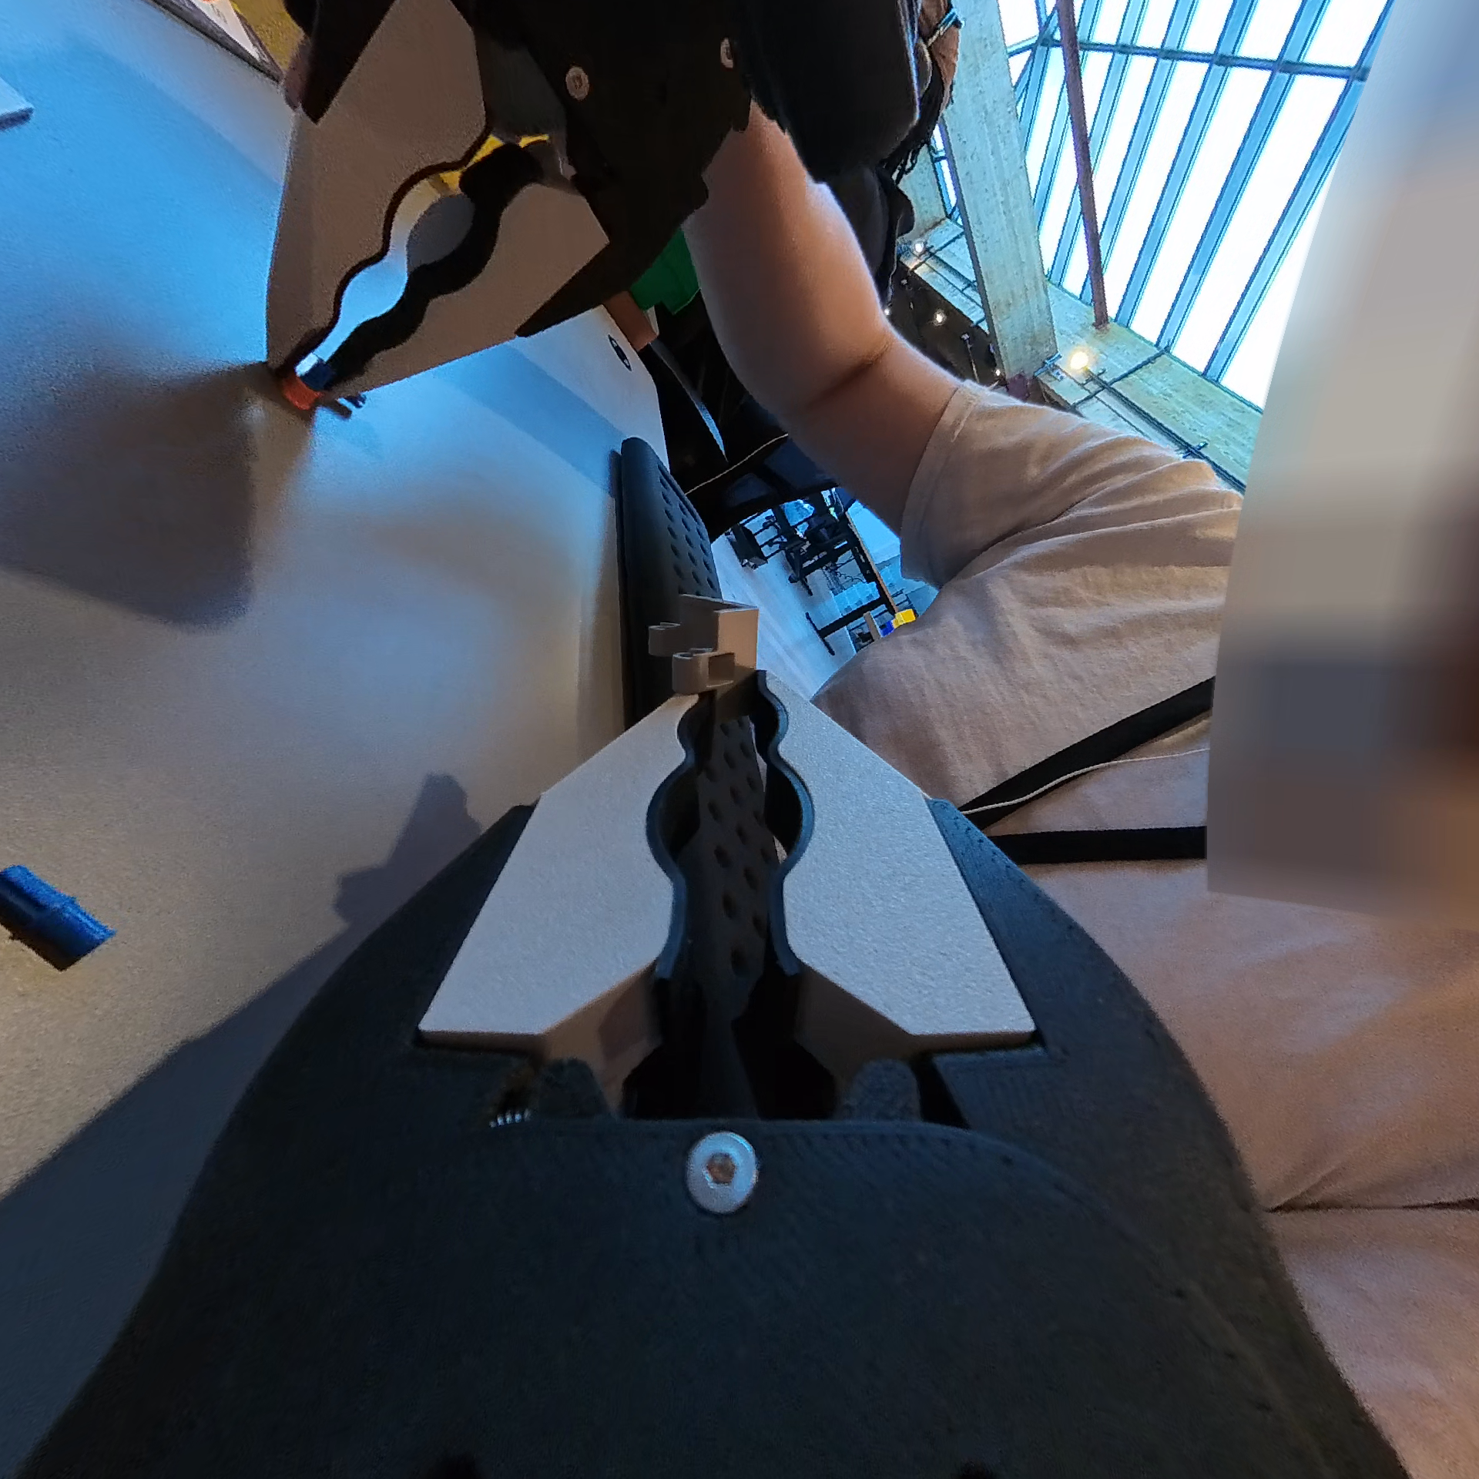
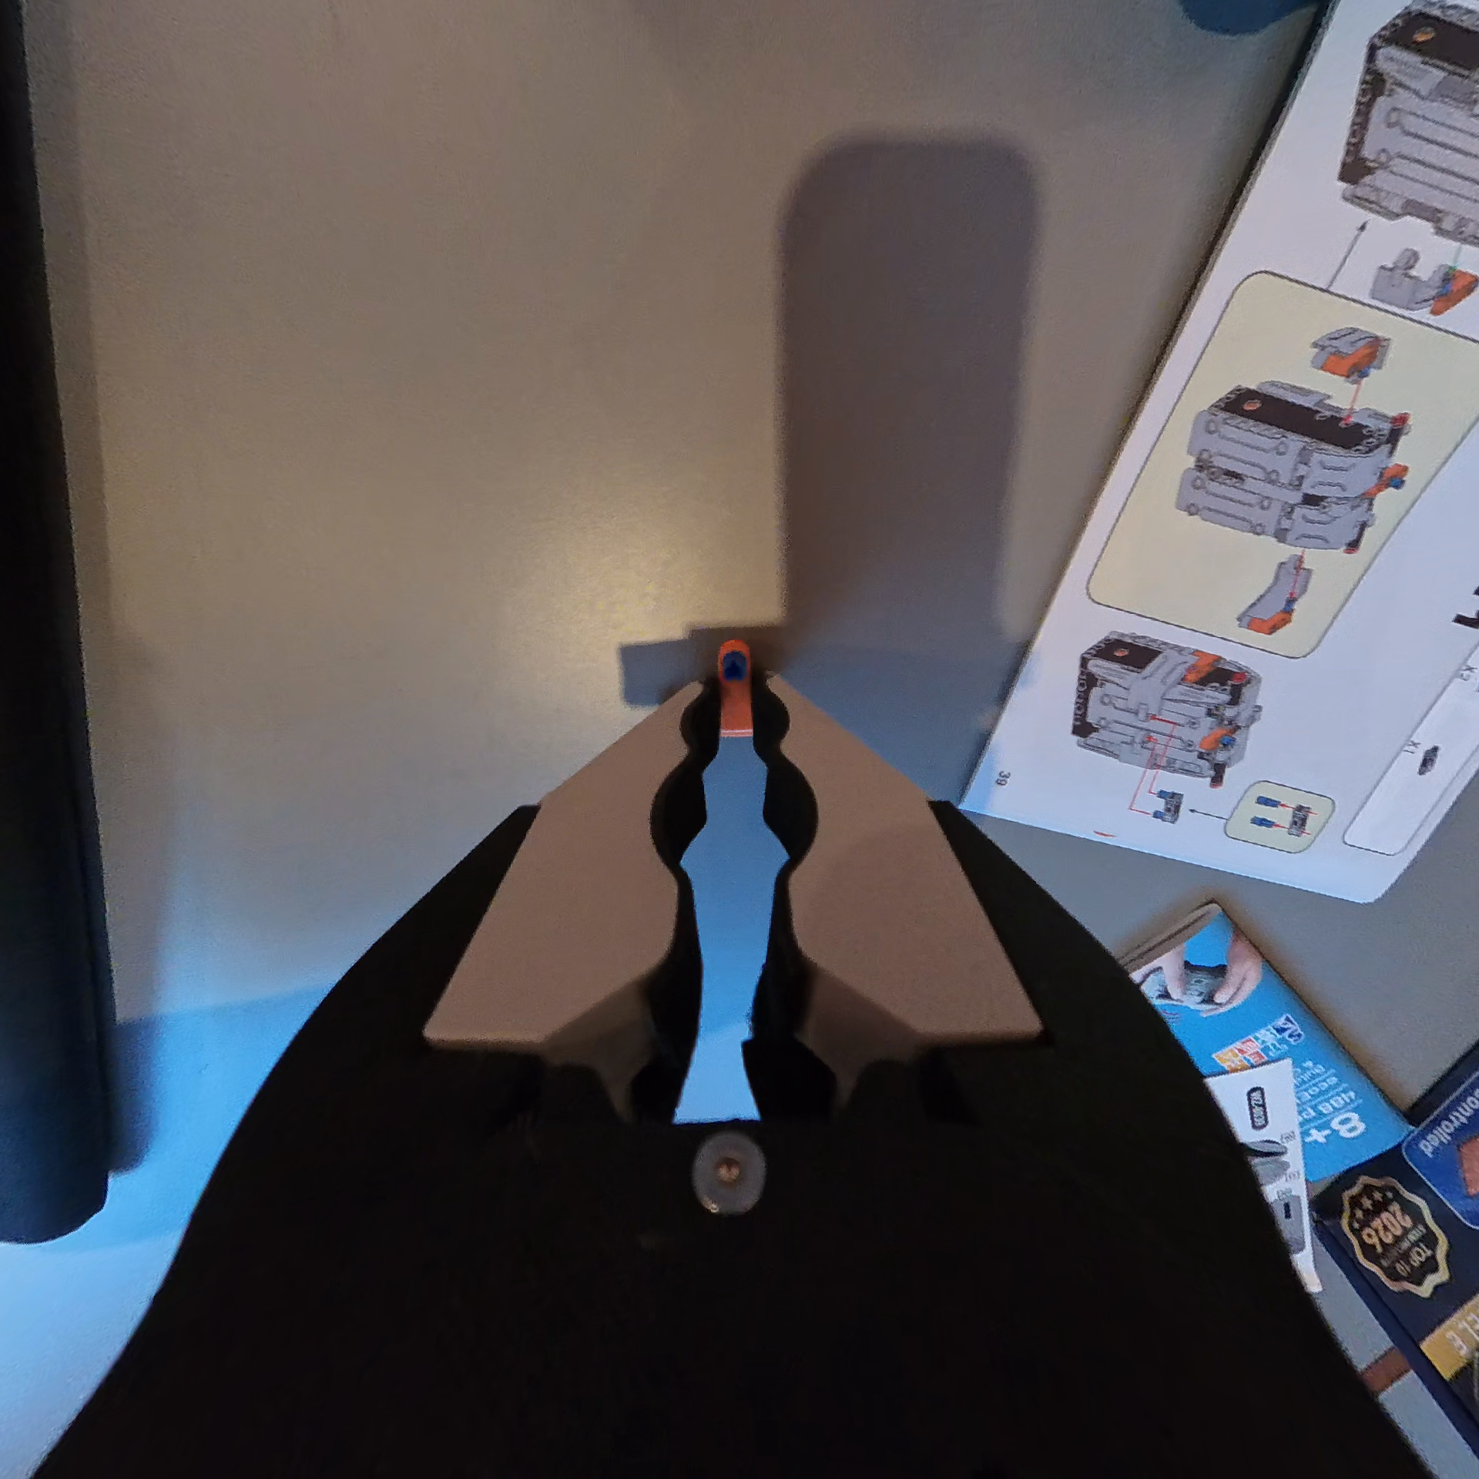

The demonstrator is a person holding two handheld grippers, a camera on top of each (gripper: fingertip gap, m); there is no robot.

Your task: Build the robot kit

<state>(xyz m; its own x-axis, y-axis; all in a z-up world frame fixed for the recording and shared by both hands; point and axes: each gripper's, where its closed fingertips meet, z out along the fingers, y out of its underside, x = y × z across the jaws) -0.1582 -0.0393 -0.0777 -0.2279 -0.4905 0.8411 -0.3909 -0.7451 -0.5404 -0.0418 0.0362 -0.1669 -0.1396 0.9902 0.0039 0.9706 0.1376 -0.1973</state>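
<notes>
At the tips of the left claw (image 1: pixel 724 688), a small grey building-toy bracket (image 1: pixel 704 644) is being pinched, lifted clear of the tabletop (image 1: pixel 280 640) and near a black perforated chair back (image 1: pixel 664 544). Its fingers are nearly closed on the bracket's lower edge. The right claw (image 2: pixel 732 692) is pressing close around an orange connector with a blue pin (image 2: pixel 733 680) against the tabletop, beside an instruction sheet (image 2: pixel 1200 720). Both pieces are looking light, rigid and slick, so a squeeze across flat faces is suiting them best.
</notes>
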